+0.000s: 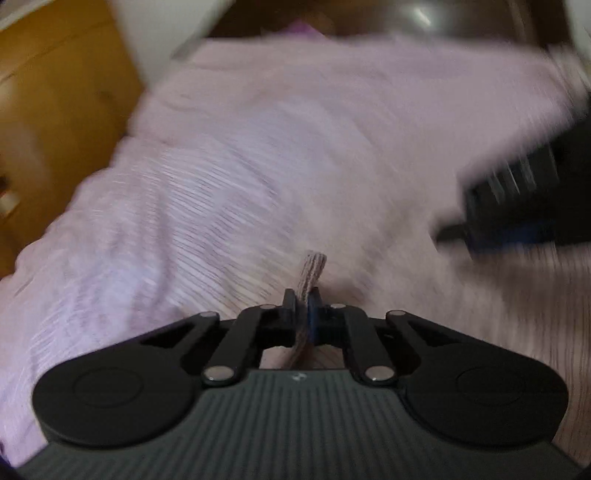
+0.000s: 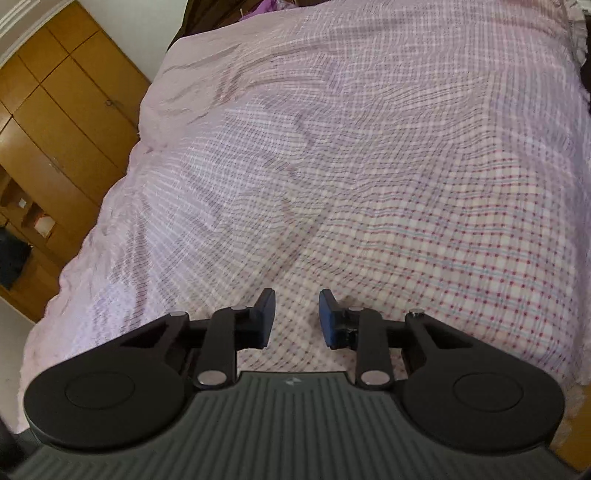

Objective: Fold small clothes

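My left gripper (image 1: 302, 295) is shut on a narrow strip of pinkish-brown ribbed cloth (image 1: 312, 267). The strip's end sticks up past the fingertips and the rest hangs down behind the jaws, out of sight. The left wrist view is blurred. At its right edge is a dark shape with a blue patch (image 1: 517, 199); it looks like the other gripper, low over the bed. My right gripper (image 2: 297, 299) stands open above the checked bedsheet (image 2: 369, 147), with nothing between its blue pads (image 2: 327, 317). No garment shows in the right wrist view.
A bed with a pale pink-and-lilac checked sheet (image 1: 221, 166) fills both views. A wooden wardrobe (image 2: 55, 110) stands along the bed's left side, with a strip of floor (image 2: 14, 325) between. Dark things lie past the far end of the bed (image 2: 207, 14).
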`<state>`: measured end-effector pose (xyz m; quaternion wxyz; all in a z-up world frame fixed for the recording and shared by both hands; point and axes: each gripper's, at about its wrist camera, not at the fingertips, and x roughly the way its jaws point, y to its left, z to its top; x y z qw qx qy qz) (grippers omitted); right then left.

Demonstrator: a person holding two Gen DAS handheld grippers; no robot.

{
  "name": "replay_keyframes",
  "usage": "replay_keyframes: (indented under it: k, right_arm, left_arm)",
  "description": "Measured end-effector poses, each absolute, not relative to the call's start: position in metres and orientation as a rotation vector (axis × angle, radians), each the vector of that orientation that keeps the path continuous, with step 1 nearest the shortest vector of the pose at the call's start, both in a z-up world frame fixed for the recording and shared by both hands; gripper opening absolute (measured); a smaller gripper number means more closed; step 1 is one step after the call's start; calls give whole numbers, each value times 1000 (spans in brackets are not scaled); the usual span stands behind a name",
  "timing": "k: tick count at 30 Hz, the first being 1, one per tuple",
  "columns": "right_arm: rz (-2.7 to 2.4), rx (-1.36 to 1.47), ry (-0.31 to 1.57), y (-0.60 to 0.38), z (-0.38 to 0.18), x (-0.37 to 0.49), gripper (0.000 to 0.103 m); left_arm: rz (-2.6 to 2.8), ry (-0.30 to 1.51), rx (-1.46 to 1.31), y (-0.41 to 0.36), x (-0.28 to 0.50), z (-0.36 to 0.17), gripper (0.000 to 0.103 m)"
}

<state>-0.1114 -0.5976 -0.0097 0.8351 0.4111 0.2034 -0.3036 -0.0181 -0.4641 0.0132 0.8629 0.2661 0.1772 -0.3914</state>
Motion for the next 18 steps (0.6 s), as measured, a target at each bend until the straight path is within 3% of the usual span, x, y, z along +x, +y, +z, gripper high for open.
replay_keyframes:
  k: [9,18]
  right_arm:
    - [-493,861,456,-576,-4,-87,34]
    - [-244,733,540,-509,-1,-36,34]
  left_arm:
    - [-593,242,125,-342,2,92,8]
    - [-400,182,-14,-211,-8,126,8]
